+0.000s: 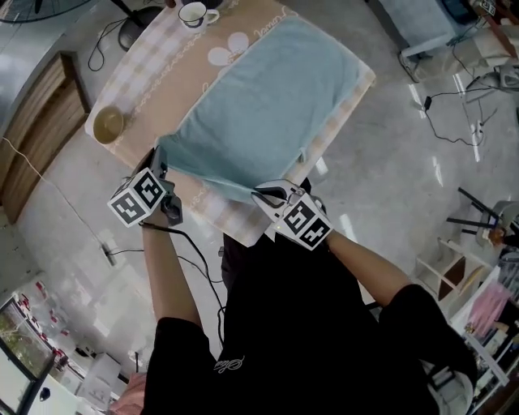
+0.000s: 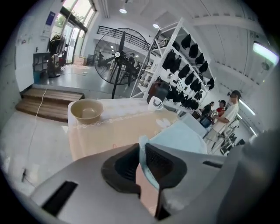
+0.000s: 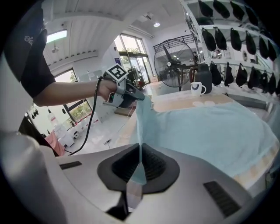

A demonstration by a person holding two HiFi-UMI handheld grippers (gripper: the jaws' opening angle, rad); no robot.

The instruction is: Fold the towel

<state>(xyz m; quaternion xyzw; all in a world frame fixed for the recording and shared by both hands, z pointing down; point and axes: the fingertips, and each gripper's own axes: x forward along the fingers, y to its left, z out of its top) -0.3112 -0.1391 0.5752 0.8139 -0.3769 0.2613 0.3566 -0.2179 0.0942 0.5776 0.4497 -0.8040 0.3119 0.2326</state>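
Observation:
A light blue towel (image 1: 268, 97) lies spread on a table under a beige checked tablecloth (image 1: 154, 77). Its near edge is lifted off the table between the two grippers. My left gripper (image 1: 160, 168) is shut on the towel's near left corner, and in the left gripper view the cloth (image 2: 183, 135) runs up between the pads of that gripper (image 2: 141, 159). My right gripper (image 1: 259, 193) is shut on the near right corner. The right gripper view shows a thin fold of towel (image 3: 210, 127) pinched in that gripper (image 3: 139, 164), with the left gripper (image 3: 131, 94) holding the far end of the raised edge.
A tan bowl (image 1: 108, 124) sits at the table's left corner and a white mug (image 1: 195, 14) at the far edge. A large floor fan (image 2: 118, 57) stands beyond the table. Cables trail on the floor (image 1: 454, 121), and white shelving (image 1: 450, 271) stands to the right.

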